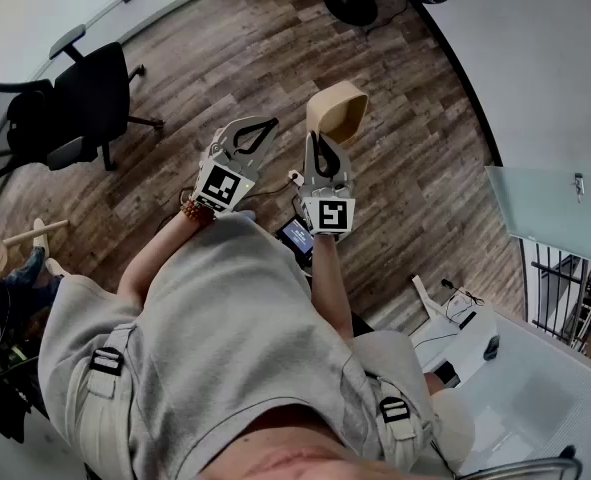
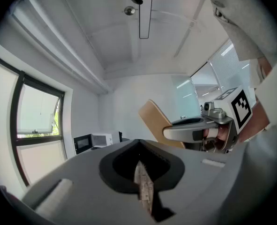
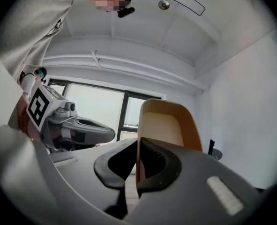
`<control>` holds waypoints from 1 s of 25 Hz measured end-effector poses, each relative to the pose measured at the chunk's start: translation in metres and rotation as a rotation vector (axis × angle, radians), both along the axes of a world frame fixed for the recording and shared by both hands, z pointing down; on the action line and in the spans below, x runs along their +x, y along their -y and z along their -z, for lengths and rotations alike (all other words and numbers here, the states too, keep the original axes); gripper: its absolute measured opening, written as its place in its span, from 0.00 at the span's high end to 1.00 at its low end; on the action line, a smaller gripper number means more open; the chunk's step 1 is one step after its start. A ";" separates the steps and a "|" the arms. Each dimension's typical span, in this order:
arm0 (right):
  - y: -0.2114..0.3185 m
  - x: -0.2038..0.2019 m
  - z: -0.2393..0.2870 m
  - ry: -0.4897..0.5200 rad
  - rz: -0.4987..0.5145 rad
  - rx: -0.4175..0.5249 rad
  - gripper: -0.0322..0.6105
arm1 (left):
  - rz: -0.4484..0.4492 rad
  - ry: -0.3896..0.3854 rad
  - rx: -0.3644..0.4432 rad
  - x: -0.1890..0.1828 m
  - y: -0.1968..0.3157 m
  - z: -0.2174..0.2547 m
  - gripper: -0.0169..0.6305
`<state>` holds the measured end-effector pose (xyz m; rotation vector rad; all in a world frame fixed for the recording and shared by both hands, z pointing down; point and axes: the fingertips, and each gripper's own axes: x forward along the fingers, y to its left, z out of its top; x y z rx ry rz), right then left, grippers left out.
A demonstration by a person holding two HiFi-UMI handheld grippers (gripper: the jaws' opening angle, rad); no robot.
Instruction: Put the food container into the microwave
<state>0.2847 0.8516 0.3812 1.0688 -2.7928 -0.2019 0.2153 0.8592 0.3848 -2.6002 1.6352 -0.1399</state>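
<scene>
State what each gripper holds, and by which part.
Right gripper: the tan open-topped food container, pinched by its rim wall. Left gripper: nothing, jaws together.

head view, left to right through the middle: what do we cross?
Black office chair → left tool, shut, empty → right tool clamped on the food container → glass panel.
</scene>
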 end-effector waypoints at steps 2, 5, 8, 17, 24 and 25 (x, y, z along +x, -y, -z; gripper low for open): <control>0.011 -0.014 0.002 -0.007 0.020 0.004 0.91 | 0.000 -0.002 0.013 -0.009 0.010 0.002 0.97; 0.031 -0.033 0.006 0.002 0.033 0.010 0.91 | 0.000 -0.007 0.035 -0.027 0.024 0.006 0.97; 0.048 -0.044 0.010 0.013 0.023 0.027 0.90 | -0.012 -0.014 0.055 -0.045 0.037 0.009 0.97; 0.104 -0.081 0.021 -0.043 -0.002 0.020 0.90 | -0.049 -0.058 0.077 -0.087 0.091 0.026 0.97; 0.143 -0.097 0.017 -0.049 0.015 0.035 0.90 | -0.067 -0.064 0.046 -0.089 0.131 0.020 0.97; 0.152 -0.097 0.015 -0.047 0.020 0.032 0.90 | -0.066 -0.057 0.044 -0.088 0.138 0.019 0.97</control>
